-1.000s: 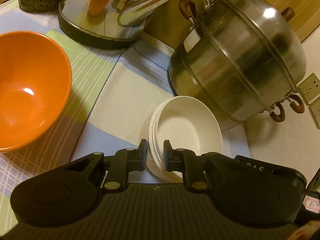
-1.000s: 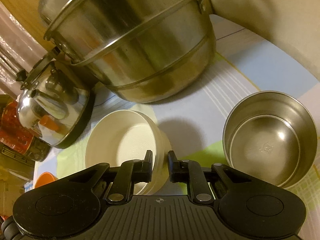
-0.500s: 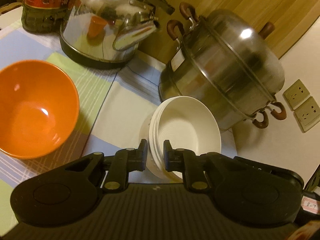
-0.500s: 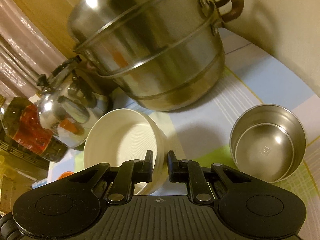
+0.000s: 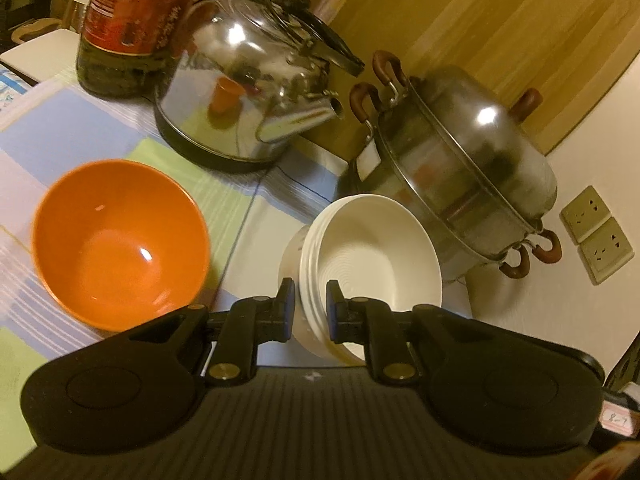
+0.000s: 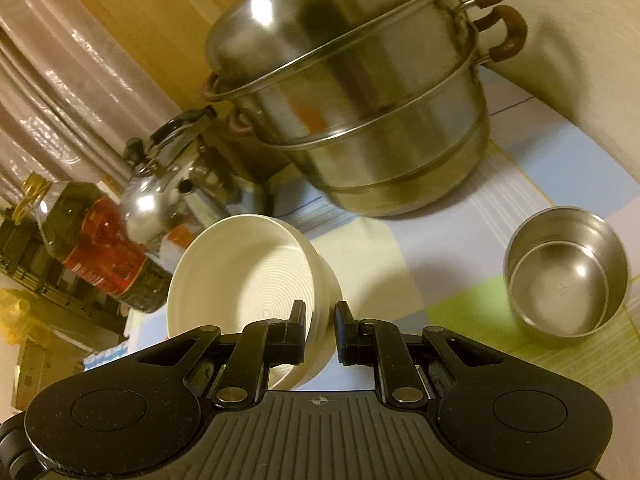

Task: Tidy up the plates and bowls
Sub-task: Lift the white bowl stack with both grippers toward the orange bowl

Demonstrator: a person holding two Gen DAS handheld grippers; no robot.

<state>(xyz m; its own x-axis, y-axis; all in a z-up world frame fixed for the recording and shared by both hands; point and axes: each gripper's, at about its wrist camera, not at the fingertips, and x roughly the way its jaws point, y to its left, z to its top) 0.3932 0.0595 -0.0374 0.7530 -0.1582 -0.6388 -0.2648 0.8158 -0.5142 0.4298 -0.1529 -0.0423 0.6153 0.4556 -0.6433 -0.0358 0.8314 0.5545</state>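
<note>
The left claw (image 5: 311, 306) and the right claw (image 6: 320, 330) are each clamped on the rim of the stack of white bowls (image 5: 372, 264) — opposite sides, with the stack tilted between them above the checked tabletop (image 6: 460, 256). An orange bowl (image 5: 120, 244) sits on the cloth to one side of the stack and a steel bowl (image 6: 566, 272) to the other — behind stand a kettle (image 5: 248, 92), a steel steamer pot (image 6: 360, 104) and a bottle (image 5: 132, 20).
</note>
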